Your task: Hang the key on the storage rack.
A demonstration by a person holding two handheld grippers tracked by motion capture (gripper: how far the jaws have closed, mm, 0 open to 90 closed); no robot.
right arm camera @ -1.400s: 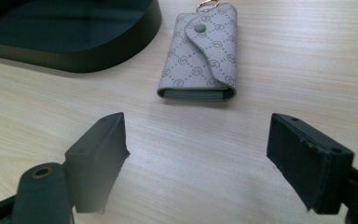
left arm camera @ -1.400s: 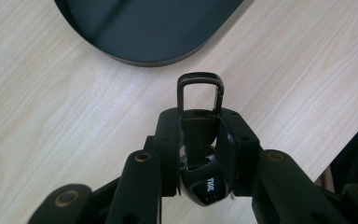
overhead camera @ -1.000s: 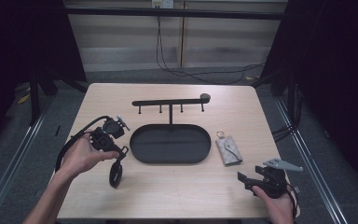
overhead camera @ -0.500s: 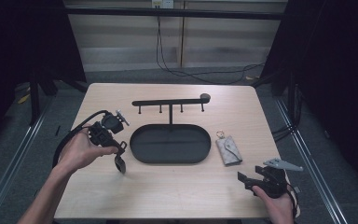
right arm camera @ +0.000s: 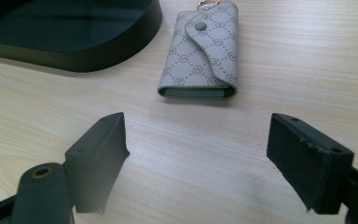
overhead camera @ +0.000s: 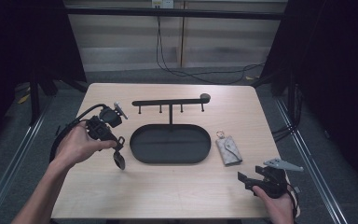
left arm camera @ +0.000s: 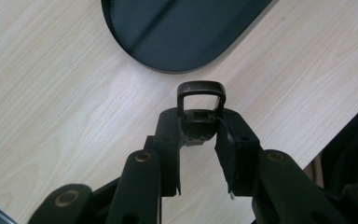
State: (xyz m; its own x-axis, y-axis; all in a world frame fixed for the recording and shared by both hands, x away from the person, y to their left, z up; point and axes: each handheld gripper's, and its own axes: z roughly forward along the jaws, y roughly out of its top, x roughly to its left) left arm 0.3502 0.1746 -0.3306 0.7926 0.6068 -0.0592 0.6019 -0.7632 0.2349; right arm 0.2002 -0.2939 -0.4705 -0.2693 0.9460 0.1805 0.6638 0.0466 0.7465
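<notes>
My left gripper (overhead camera: pixel 117 145) is held above the table's left side and is shut on a small dark fob with a metal loop (overhead camera: pixel 119 160). In the left gripper view the loop (left arm camera: pixel 201 95) sticks out past the left gripper (left arm camera: pixel 200 133), over bare wood just short of the black oval tray (left arm camera: pixel 182 32). Near the front right corner, my right gripper (overhead camera: pixel 248 179) stands open with nothing between its jaws. In the right gripper view, a grey patterned key pouch (right arm camera: pixel 203 51) lies flat ahead of the right gripper (right arm camera: pixel 198 144), apart from it.
The black oval tray (overhead camera: pixel 170 143) sits mid-table, with a black T-shaped hook rack (overhead camera: pixel 170 102) rising behind it. The key pouch (overhead camera: pixel 229 150) lies just right of the tray. A cable trails from the left gripper over the table's left edge.
The left hand has carried the gripper and the fob a little to the right, toward the tray, and the fob hangs slightly higher. The right gripper has stayed put.
</notes>
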